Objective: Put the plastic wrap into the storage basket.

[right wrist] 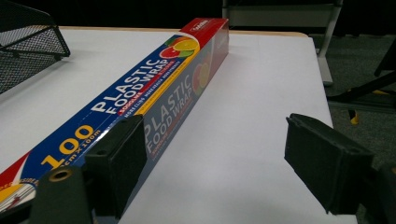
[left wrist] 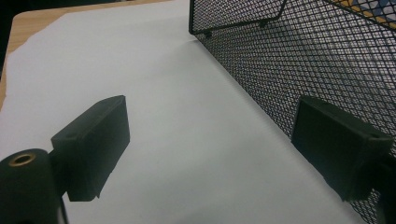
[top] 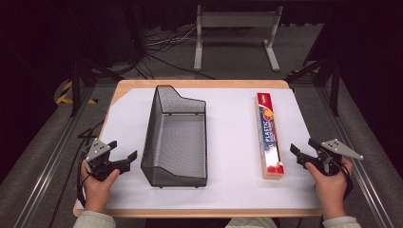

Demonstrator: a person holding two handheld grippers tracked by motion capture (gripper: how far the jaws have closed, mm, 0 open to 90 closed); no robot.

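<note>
Jaws of both grippers stand wide open and hold nothing: left gripper (top: pixel 119 153) near the tabletop's (top: pixel 237 199) left edge beside the mesh basket (top: pixel 177 137), right gripper (top: pixel 304 151) just right of the plastic wrap box (top: pixel 270 135). Judged stage: pre-grasp; next, close on the box

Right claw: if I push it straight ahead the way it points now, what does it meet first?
Probably nothing at first. The open right claw points along bare white paper beside the long plastic food wrap box. Its left finger sits close by that box and could graze it, though depth is unclear.
</note>
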